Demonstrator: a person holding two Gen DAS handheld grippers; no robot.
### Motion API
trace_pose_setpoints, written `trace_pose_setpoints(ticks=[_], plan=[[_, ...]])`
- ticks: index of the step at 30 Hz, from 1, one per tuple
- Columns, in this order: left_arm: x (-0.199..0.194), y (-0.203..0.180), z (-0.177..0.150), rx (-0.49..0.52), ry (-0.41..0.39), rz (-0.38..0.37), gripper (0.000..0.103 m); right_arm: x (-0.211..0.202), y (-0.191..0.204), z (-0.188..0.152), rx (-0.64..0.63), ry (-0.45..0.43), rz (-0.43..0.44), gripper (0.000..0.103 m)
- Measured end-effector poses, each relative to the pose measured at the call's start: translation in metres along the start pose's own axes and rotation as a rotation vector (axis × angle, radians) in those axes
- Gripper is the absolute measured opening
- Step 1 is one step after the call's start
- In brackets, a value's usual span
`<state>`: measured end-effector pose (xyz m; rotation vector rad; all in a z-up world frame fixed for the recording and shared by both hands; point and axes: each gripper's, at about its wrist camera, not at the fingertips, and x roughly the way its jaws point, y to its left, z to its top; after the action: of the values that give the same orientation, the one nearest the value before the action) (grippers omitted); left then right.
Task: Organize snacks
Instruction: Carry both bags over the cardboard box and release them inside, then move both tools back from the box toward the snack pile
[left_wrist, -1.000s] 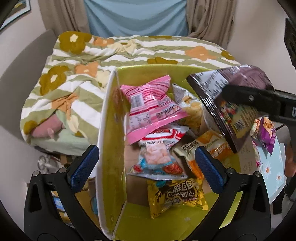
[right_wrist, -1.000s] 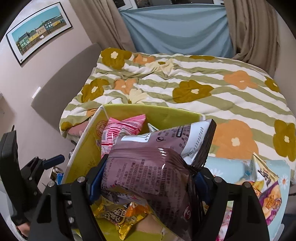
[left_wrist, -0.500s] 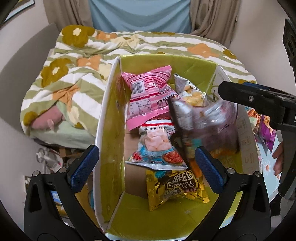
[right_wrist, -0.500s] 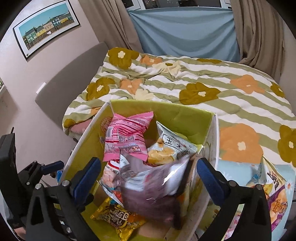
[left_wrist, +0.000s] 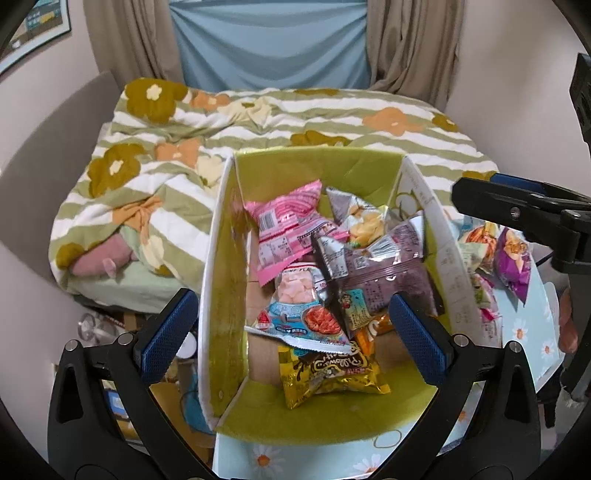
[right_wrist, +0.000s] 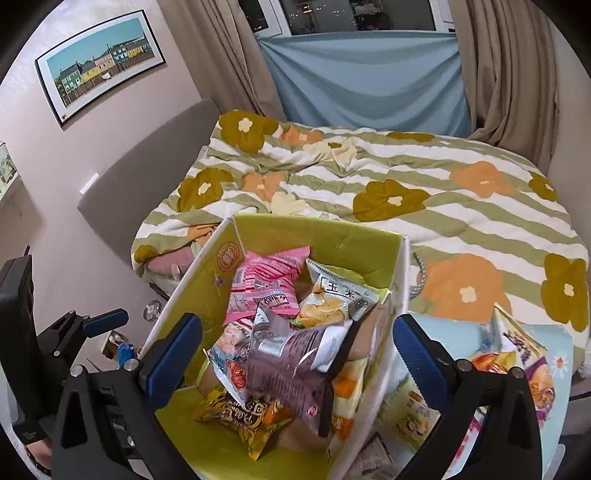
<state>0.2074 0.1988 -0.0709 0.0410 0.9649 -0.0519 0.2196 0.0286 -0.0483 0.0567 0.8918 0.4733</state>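
Where bed meets curtains

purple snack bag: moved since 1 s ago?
Yes. The purple snack bag has dropped out of the right hand-held gripper, whose jaws have just been opening, down into the green box, landing on the other snacks.

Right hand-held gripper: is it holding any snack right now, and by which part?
Nothing. The right hand-held gripper has just opened wide, and the purple snack bag lies loose on the pile in the green box, clear of both pads.
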Motion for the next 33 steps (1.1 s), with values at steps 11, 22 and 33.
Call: trace_pose_setpoints(ticks=[11, 22, 33], plan=[[-0.037, -0.025, -0.006, 0.061, -0.06, -0.08, 0.103, -0.088, -0.018, -0.023, 0.036, -0.098, -0.106, 0.103], [-0.041, -0.118, -0.035, 0.155, -0.037, -0.15, 0.103, -0.153, -0.072, -0.077, 0.099, -0.129, -0.225, 0.103], [-0.018, -0.233, -0.079, 0.218, 0.021, -0.087, 0.103, -0.17, -0.156, -0.127, 0.076, -0.041, -0.227, 0.103]])
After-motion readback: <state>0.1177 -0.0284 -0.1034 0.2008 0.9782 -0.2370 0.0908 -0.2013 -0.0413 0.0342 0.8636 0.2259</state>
